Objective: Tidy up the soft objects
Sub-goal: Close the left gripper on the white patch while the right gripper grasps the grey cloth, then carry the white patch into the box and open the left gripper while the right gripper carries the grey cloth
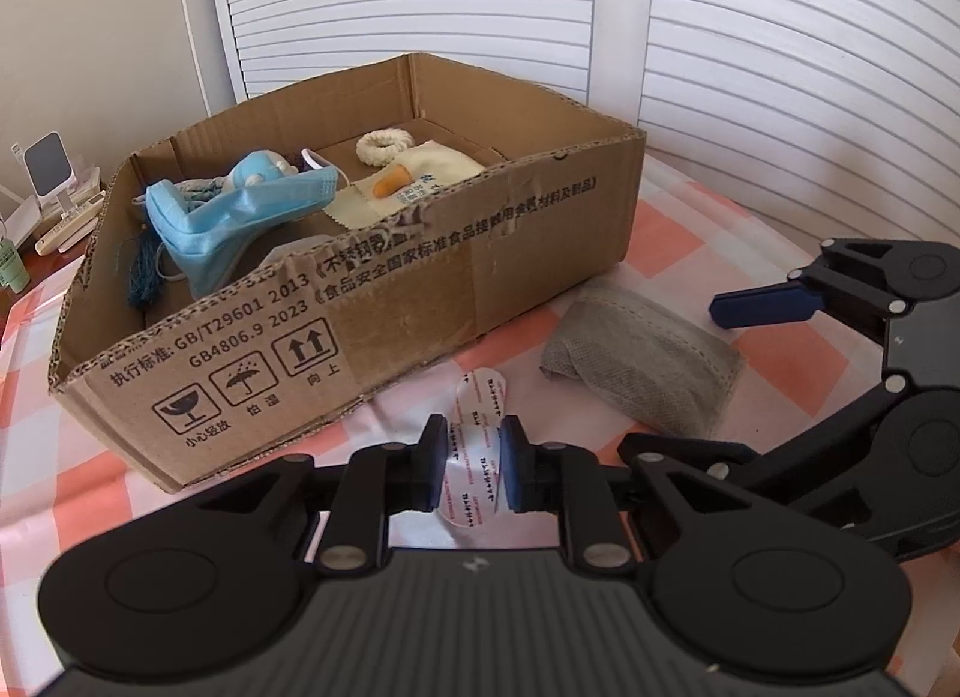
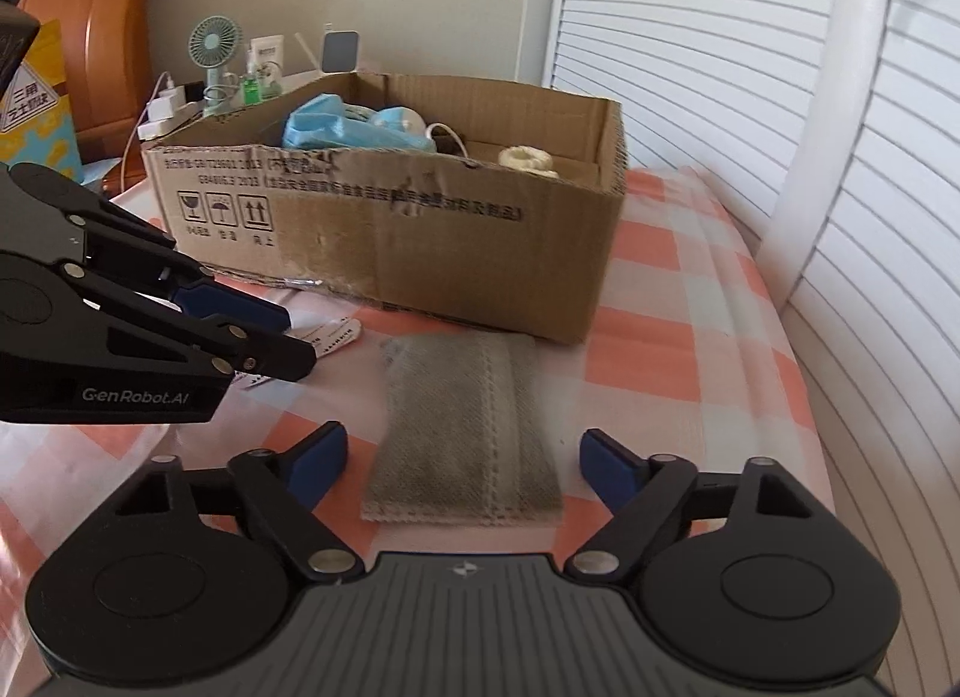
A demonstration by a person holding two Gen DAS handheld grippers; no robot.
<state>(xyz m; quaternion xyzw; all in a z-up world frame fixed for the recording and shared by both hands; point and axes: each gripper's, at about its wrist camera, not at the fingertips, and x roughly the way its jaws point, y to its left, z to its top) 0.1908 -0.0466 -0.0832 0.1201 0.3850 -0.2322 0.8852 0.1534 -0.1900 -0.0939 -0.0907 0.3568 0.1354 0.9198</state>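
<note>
1. Gripping a small clear plastic packet with red and black print (image 1: 477, 445), the left gripper (image 1: 474, 472) has its blue pads closed on the packet's sides, just above the peach-and-white checked cloth surface (image 1: 672, 241).
2. The right gripper (image 2: 462, 469) stands open, its blue pads either side of a flat grey woven fabric pouch (image 2: 465, 427) without touching it; the pouch lies on the surface directly ahead of this gripper and just right of the left one.
3. The step in hand looks like collecting the last two loose soft items. The next move likely calls for lifting the packet up over the near wall of the open brown cardboard box (image 1: 420, 289) ahead of both grippers, and for the right gripper to close on the pouch.
4. Already inside the box: a crumpled blue face mask (image 1: 240, 223), a pale yellow cloth (image 1: 414, 181), a cream rope ring (image 1: 384, 147) and a small orange cone-shaped piece (image 1: 390, 184).
5. Standing in the way: the box's tall near wall, and the two grippers sit close together, so they could bump.
6. Beyond the box are white slatted shutters (image 2: 690, 54) and, to the left, a small green desk fan (image 2: 216, 51).
</note>
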